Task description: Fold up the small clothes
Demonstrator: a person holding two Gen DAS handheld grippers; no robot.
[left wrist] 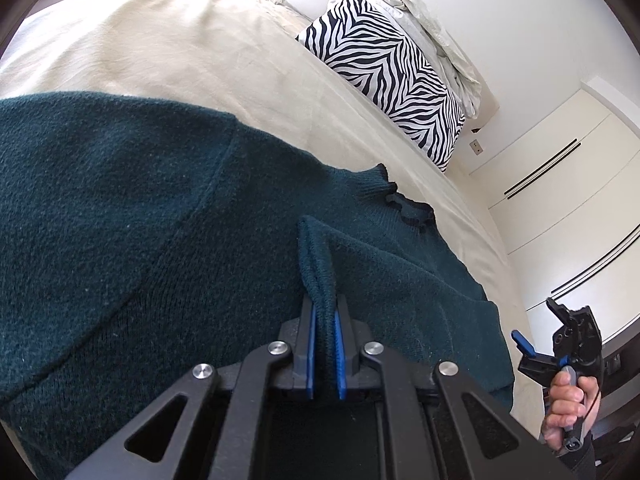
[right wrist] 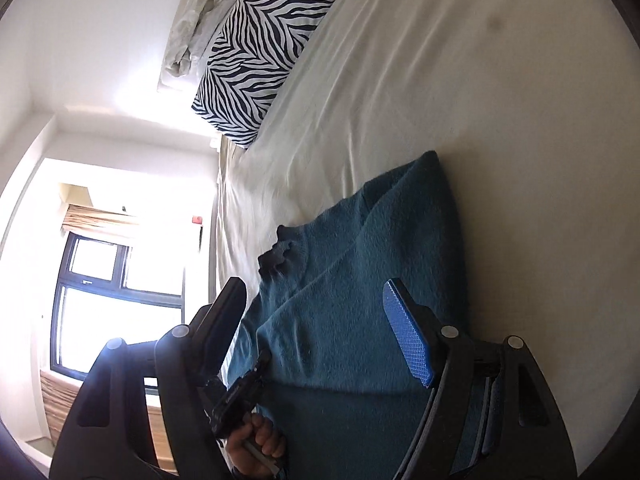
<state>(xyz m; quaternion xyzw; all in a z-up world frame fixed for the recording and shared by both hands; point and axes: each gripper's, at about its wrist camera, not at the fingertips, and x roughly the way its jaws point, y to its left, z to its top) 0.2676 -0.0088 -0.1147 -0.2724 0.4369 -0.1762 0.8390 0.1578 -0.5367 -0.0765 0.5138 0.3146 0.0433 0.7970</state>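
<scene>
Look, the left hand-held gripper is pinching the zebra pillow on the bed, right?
Not quite. In the left wrist view, the left hand-held gripper is pinching a fold of the dark green sweater, not the zebra pillow. The pillow lies untouched farther up the bed.

Looked over both views for anything readable and honestly came up with nothing. No brand tag or label shows on the dark green sweater, and the zebra-print pillow is just pattern. The black body of the left gripper, seen from the right wrist camera, has some faint pale marking on it, but it's way too small and blurry to make out.
</scene>
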